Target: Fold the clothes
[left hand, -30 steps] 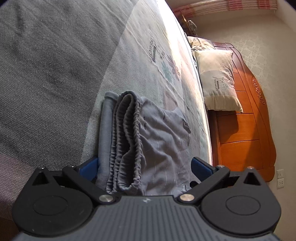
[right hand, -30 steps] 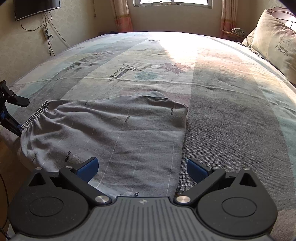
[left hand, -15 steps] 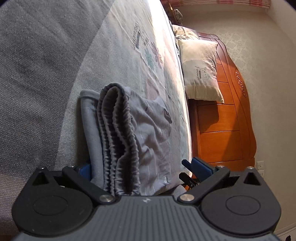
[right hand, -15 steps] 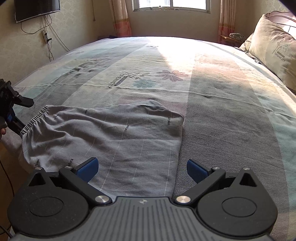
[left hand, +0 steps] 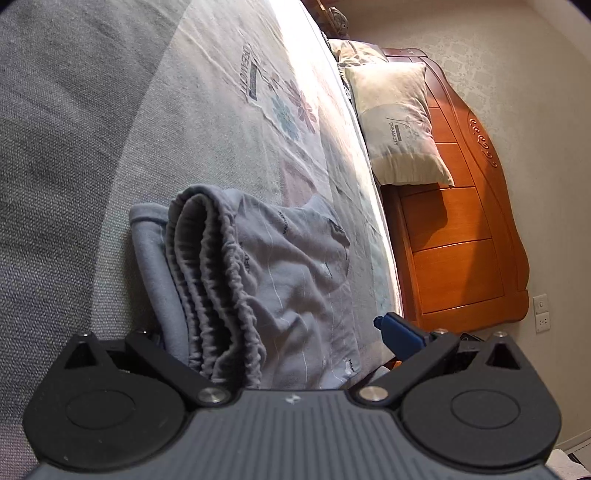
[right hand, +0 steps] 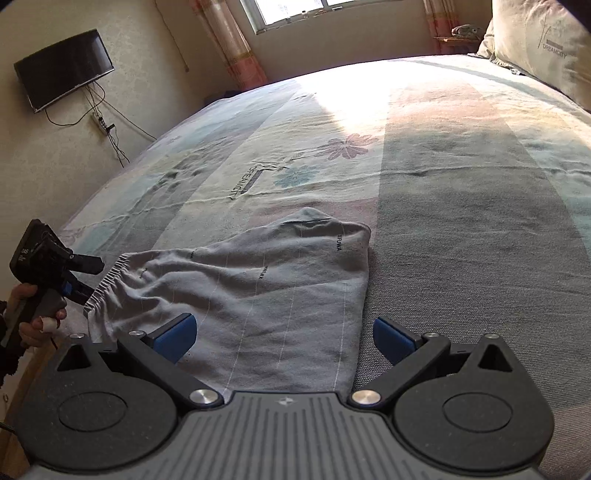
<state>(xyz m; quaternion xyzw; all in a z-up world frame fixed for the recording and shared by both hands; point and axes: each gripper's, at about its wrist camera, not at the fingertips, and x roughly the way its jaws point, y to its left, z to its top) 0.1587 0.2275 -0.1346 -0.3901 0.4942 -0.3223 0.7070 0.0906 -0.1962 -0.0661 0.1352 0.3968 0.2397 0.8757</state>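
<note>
Bedroom, big bed (right hand: 461, 192) with a patterned grey/pastel sheet, sun patch across the middle. Wooden headboard (left hand: 465, 236) behind a pillow (left hand: 400, 122), wall TV (right hand: 64, 68) on the far side, window (right hand: 325, 11) past the foot.

Grey shorts (right hand: 258, 295) lie near the bed's edge, mostly flat, elastic waistband (left hand: 218, 280) bunched in folds at the left gripper's end.

Left gripper (right hand: 79, 278): held in a hand (right hand: 35, 314), jaws spread wide, waistband sits between them. Left wrist view shows only one blue pad (left hand: 400, 334), clear of the cloth; other pad is hidden behind the fabric, so can't tell if it touches. No grip visible.

Right gripper (right hand: 284, 338): wide open, holding nothing, blue pads low over the shorts' near hem; contact with the cloth can't be told.
</note>
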